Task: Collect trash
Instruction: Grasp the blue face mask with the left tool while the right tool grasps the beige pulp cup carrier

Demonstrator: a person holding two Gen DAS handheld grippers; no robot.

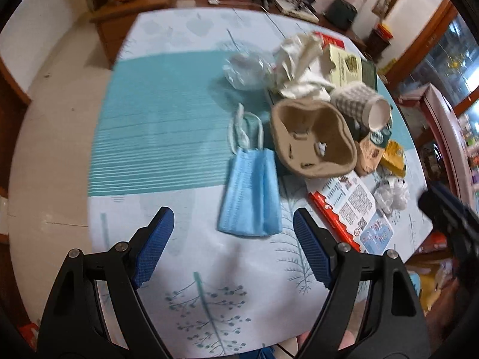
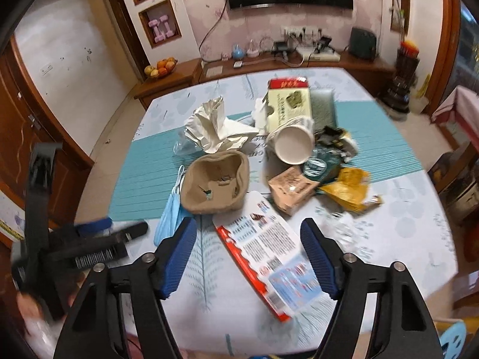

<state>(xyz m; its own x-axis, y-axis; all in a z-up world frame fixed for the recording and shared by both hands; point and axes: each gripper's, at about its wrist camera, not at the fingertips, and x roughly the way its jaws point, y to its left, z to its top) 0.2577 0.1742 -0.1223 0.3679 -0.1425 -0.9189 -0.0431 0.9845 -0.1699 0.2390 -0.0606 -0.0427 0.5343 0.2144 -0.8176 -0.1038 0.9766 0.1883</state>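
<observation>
A heap of trash lies on the table with the teal and white cloth (image 1: 155,137). In the left wrist view my left gripper (image 1: 233,224) is open just short of a folded blue face mask (image 1: 251,197), which lies flat between the lines of its fingers. Beyond the mask sit a brown pulp cup carrier (image 1: 314,140), crumpled white paper (image 1: 302,62) and a tipped paper cup (image 1: 365,104). In the right wrist view my right gripper (image 2: 248,233) is open above a flattened red and white carton (image 2: 269,254), its pads apart from it. The left gripper (image 2: 89,239) shows blurred at that view's left.
More trash surrounds the carrier (image 2: 215,179): a green and cream box (image 2: 290,104), a small brown carton (image 2: 290,191), a yellow wrapper (image 2: 347,188), clear plastic (image 1: 245,68) and a crumpled white wad (image 1: 392,194). A wooden sideboard (image 2: 269,65) with a fruit bowl (image 2: 160,67) runs behind the table.
</observation>
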